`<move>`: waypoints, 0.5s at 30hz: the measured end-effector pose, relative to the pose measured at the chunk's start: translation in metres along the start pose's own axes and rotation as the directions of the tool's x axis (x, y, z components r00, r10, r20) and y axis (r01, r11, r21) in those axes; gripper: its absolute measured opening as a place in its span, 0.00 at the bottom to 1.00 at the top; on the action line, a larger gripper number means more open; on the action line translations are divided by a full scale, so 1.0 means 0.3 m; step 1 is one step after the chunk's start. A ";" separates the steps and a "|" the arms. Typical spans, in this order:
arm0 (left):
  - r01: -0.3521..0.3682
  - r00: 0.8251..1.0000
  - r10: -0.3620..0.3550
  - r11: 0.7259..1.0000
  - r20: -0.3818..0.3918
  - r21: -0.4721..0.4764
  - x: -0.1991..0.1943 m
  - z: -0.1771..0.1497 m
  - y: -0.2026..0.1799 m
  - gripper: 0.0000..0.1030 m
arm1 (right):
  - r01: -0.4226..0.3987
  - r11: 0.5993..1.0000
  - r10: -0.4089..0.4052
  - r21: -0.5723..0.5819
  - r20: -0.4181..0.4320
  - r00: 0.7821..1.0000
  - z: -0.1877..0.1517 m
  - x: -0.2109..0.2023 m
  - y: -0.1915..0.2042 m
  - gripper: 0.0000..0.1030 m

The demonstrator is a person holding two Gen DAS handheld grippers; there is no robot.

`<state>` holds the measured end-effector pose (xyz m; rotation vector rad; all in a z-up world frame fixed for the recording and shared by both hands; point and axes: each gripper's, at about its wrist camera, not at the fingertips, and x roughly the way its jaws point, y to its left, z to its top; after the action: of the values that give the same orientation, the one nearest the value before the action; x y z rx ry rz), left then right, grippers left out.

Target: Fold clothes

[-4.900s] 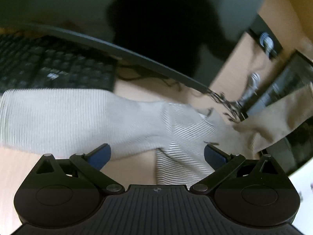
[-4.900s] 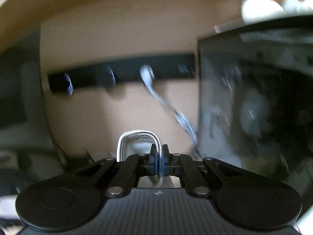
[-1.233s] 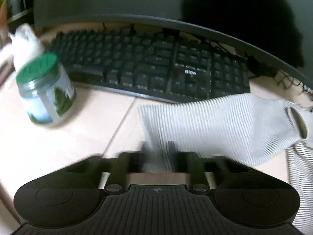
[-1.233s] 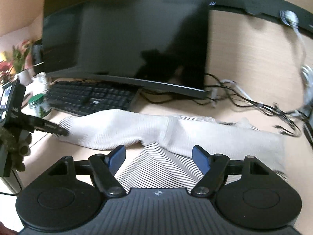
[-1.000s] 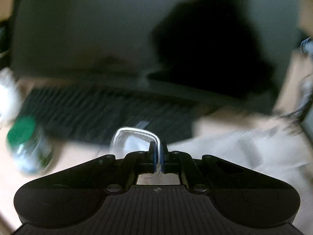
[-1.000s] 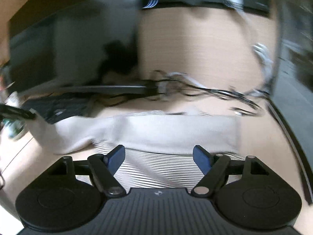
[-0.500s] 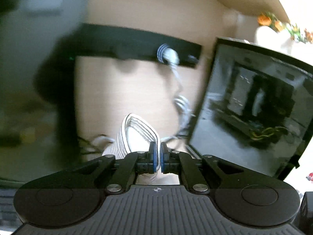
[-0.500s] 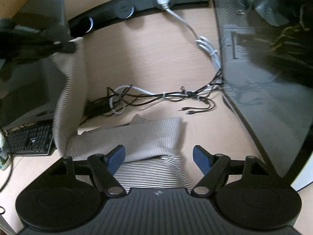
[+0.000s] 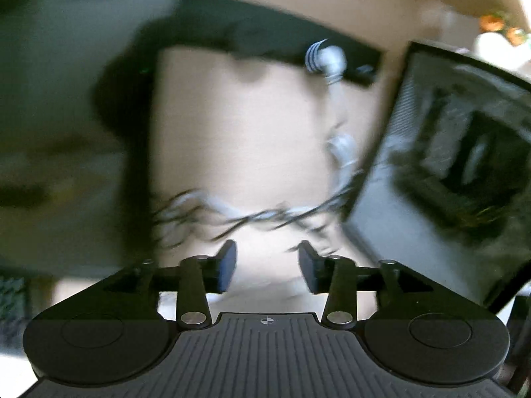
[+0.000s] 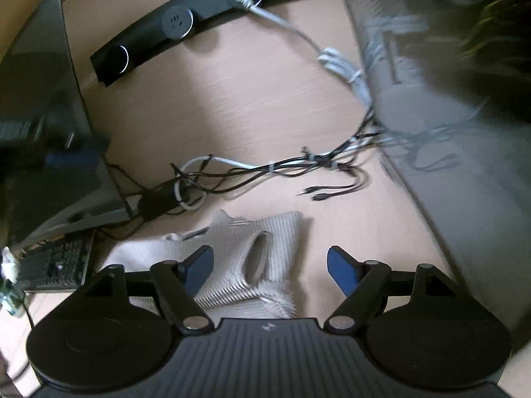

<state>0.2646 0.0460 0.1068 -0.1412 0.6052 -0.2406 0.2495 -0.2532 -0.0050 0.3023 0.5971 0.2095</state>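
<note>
Right wrist: sweater (image 10: 245, 265) beneath gripper (image 10: 270, 270)

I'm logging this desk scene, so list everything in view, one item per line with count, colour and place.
Garment: one, beige ribbed knit with a striped part, bunched on the desk just ahead of the right gripper.
Desk: one, light wood.
Cables: a tangle, black and white, behind the garment.
Socket strip: one, black, at the back of the desk.
Monitor: one, dark, at left.
Keyboard: one, black, lower left.
Computer case: one, dark glass-sided, at right.
Left gripper: black with blue pads, open, holding nothing.
Right gripper: black with blue pads, open, above the garment.
</note>
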 end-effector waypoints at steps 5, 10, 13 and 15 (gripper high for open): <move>-0.129 0.985 0.122 0.990 -0.118 -0.053 -0.009 -0.143 0.146 0.70 | -0.043 0.998 0.047 0.052 -0.093 0.995 0.027 0.189 0.005 0.62; -0.152 0.972 0.133 0.984 -0.192 -0.091 -0.002 -0.239 0.208 0.83 | -0.103 0.995 0.104 0.020 -0.225 0.969 0.020 0.349 0.085 0.07; -0.119 0.977 0.098 0.988 -0.187 -0.102 0.002 -0.254 0.216 0.91 | -0.111 0.984 0.091 -0.142 -0.139 0.986 0.116 0.313 0.175 0.04; -0.079 0.983 0.060 0.992 -0.176 -0.102 0.009 -0.258 0.218 0.92 | -0.098 0.978 0.086 -0.185 -0.073 0.994 0.191 0.271 0.191 0.04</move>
<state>0.2340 0.1035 0.0292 -0.2053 0.7944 -0.1523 0.3422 -0.1894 0.0171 0.1404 0.6224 0.3640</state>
